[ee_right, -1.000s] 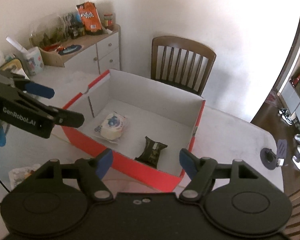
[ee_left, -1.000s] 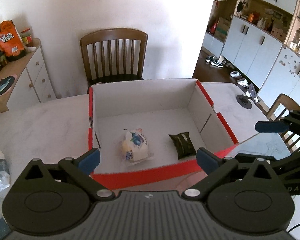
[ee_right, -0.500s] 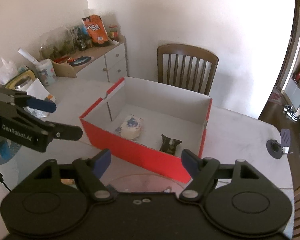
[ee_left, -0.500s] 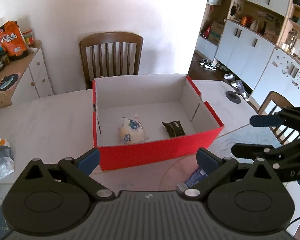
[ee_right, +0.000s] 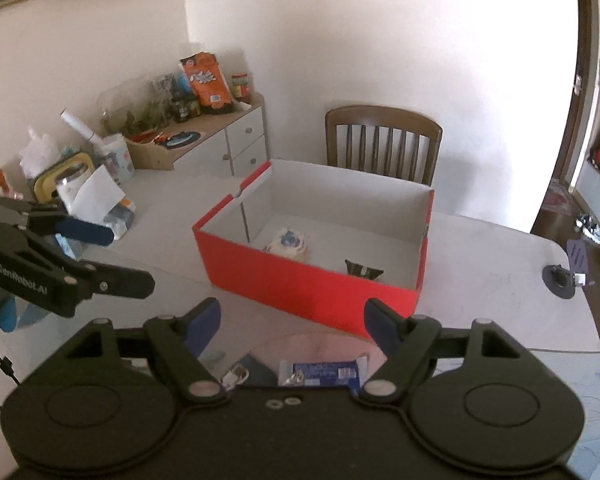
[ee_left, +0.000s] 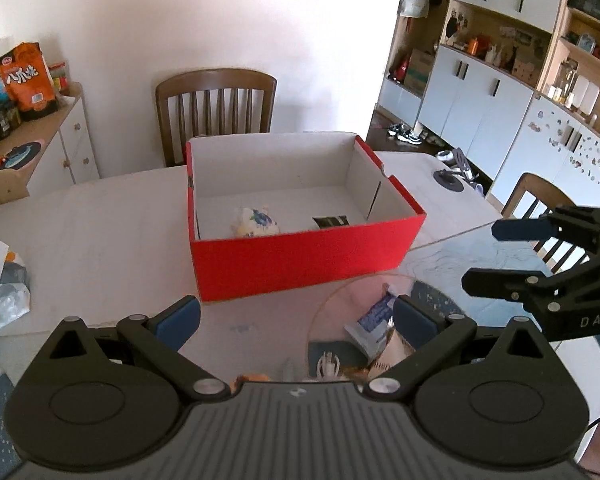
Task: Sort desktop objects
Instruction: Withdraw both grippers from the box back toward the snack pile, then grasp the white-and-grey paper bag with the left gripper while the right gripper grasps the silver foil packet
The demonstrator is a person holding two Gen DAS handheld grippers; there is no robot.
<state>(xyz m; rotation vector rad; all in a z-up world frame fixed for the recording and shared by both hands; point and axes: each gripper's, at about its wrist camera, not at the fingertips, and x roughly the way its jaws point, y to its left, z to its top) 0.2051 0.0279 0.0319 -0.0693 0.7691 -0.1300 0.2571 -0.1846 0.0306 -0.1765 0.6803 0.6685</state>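
Both pairs of fingers stand wide apart and grip nothing. On the left gripper (ee_left: 296,316) the blue pads frame the near wall of the red box (ee_left: 300,260), which sits on the table (ee_left: 100,224) toward its far edge, in front of a chair (ee_left: 216,108). Inside the box, against the near wall, lie a white packet (ee_left: 255,222) with a blue print and, to its right and apart from it, a dark sachet (ee_left: 331,221); both are beyond the fingertips, well clear of them. Closer in, a round clear plate (ee_left: 340,300) rests near the table's front edge, holding a blue-and-white wrapper (ee_left: 370,316) just beside the left gripper's right finger (ee_left: 414,320), though I cannot tell whether they touch. Other small things on the plate are half hidden by the gripper body and too unclear to name. The right gripper (ee_right: 292,320) hangs over the same plate (ee_right: 320,340), and the wrapper (ee_right: 320,372) lies between its fingers, low against the gripper body and behind the tips. From that view the box (ee_right: 308,284) lies ahead and slightly right, with the white packet (ee_right: 288,242) and the sachet (ee_right: 362,270) visible over its red wall. Each gripper shows in the other's view: the right (ee_left: 500,256) at the table's right edge, the left (ee_right: 112,256) at its left side. Jars and an orange bag (ee_right: 206,84) crowd a sideboard (ee_right: 228,148) by the wall.
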